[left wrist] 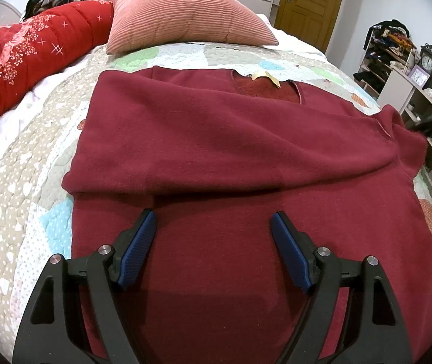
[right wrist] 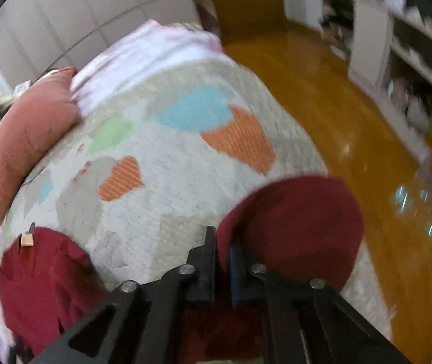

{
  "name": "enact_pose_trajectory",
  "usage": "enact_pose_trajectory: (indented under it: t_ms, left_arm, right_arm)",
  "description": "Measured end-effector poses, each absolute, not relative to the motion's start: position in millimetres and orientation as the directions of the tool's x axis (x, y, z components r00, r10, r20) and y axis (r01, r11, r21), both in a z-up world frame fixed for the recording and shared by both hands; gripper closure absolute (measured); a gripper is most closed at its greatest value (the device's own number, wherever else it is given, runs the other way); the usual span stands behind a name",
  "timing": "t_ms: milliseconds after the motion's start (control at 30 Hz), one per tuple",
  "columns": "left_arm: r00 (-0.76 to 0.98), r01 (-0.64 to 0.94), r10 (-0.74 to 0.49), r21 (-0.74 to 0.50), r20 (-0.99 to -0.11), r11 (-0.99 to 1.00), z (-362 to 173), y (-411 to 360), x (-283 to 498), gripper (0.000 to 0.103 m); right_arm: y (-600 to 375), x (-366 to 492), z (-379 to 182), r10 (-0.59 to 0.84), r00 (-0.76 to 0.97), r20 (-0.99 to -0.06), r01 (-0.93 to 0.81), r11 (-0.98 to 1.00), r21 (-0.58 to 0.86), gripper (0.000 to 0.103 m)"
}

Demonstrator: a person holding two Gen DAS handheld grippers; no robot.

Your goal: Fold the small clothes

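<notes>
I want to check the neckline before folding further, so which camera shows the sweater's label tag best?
The left wrist view: the tan label tag sits sharp inside the neckline of the maroon sweater, which lies on the quilt. The right wrist view is motion-blurred and shows the tag only as a small pale patch near the left edge.

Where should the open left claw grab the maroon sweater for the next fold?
Probably the folded left edge of the maroon sweater, coming in from the left over the quilt. That edge is doubled and lifts slightly, so one finger can slip beneath. The left claw hovers open; the right claw already pinches the sleeve.
</notes>
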State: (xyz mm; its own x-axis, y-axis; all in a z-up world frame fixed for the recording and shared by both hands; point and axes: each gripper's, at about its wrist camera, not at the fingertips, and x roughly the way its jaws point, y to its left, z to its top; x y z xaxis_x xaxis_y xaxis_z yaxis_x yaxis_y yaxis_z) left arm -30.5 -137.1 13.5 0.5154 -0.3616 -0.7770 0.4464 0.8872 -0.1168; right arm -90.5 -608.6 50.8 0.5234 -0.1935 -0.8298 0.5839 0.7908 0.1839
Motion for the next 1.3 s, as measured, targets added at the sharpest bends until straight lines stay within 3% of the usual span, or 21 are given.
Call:
enact_pose_trajectory:
  t_ms: [167,267,367,400,533,800,1067,1133,1167,1300]
  left_arm:
    - [0.515,0.448,-0.365,-0.119,-0.776,0.886,13,-137,-30,0.024]
    - [0.516,0.449,-0.364,-0.118,-0.776,0.886,13,-136,-30,0.024]
    - [0.515,0.449,-0.366,-0.120,-0.775,0.886,13,-136,-30,0.024]
    - [0.515,0.449,-0.365,-0.119,-0.775,0.886,13,-136,-30,0.024]
    - [0.515,0.449,-0.364,-0.118,-0.776,0.886,13,-136,-30,0.024]
    - [0.517,0.449,-0.360,-0.112,-0.776,0.887,13,-137,-30,0.024]
    - [0.518,0.449,-0.359,-0.111,-0.776,0.887,13,-137,-30,0.024]
    - [0.517,0.449,-0.359,-0.112,-0.777,0.887,13,-137,-30,0.023]
    - [0.517,0.449,-0.359,-0.111,-0.777,0.887,13,-137,-30,0.023]
    - [0.516,0.450,-0.362,-0.114,-0.776,0.886,13,-137,-31,0.023]
  right_arm:
    - [-576,-185,113,-0.285,0.686,-0.670,0.527,0.829,0.187,0.097]
    - [-568,-238,95,-0.314,0.596,-0.739,0.576,0.808,0.122,0.094]
    - [-581,-272,51,-0.226,0.495,-0.839,0.614,0.774,0.155,0.067]
    - [-588,-287,42,-0.233,0.483,-0.844,0.649,0.743,0.166,0.066]
    - [-603,-324,42,-0.268,0.515,-0.814,0.712,0.663,0.232,0.053]
    - [-620,-327,63,-0.338,0.586,-0.736,0.714,0.645,0.273,0.050]
    - [-651,-277,45,-0.209,0.674,-0.708,0.595,0.723,0.352,0.050]
    - [-659,-270,34,-0.162,0.691,-0.705,0.583,0.701,0.411,0.058]
    - [-661,-266,29,-0.152,0.689,-0.709,0.586,0.693,0.420,0.067]
    - [-667,-266,20,-0.194,0.602,-0.775,0.666,0.658,0.353,0.089]
